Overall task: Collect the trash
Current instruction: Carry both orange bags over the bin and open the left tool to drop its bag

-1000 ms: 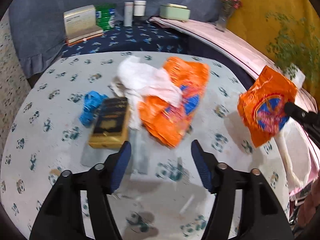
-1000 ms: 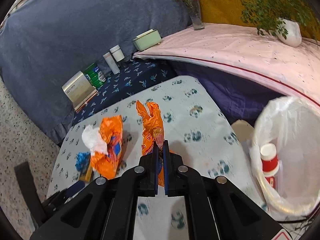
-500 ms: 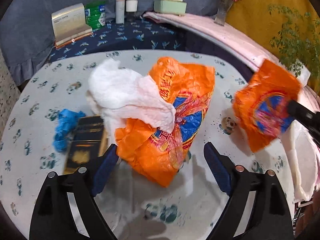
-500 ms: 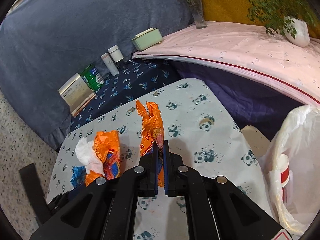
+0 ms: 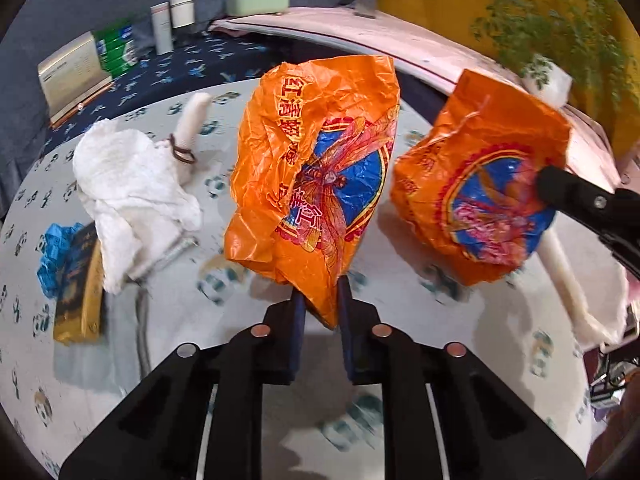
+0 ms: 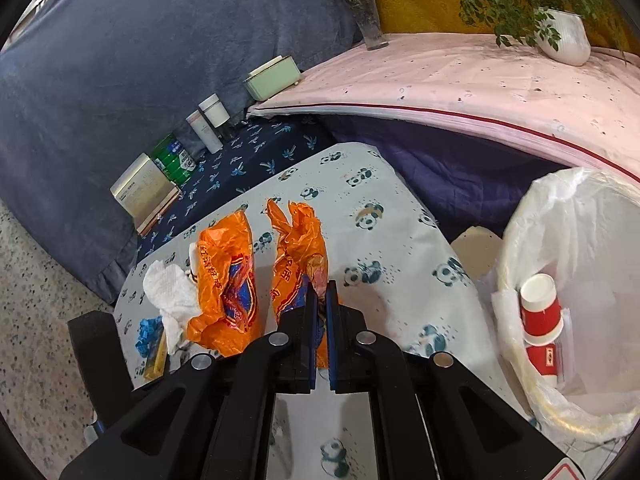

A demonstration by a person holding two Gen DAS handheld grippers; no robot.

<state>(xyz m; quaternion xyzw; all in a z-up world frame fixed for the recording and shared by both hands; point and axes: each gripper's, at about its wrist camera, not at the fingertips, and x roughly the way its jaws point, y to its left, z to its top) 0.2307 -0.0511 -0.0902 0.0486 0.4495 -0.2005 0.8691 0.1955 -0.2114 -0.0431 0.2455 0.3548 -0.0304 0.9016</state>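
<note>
The left gripper (image 5: 320, 304) has just been closing and now pinches the lower corner of an orange wrapper (image 5: 316, 184) that stands above the panda-print table (image 5: 500, 340). The right gripper (image 6: 319, 300) is clamped tight on a 2nd orange wrapper (image 6: 298, 240), whose lower part hides behind its fingers. Crumpled white tissue (image 5: 132, 188) partly covers a gold box (image 5: 78, 280). The lined bin (image 6: 560, 216) is cut off at the right edge.

red Chinese characters on orange wrapper (image 5: 316, 184)
</note>
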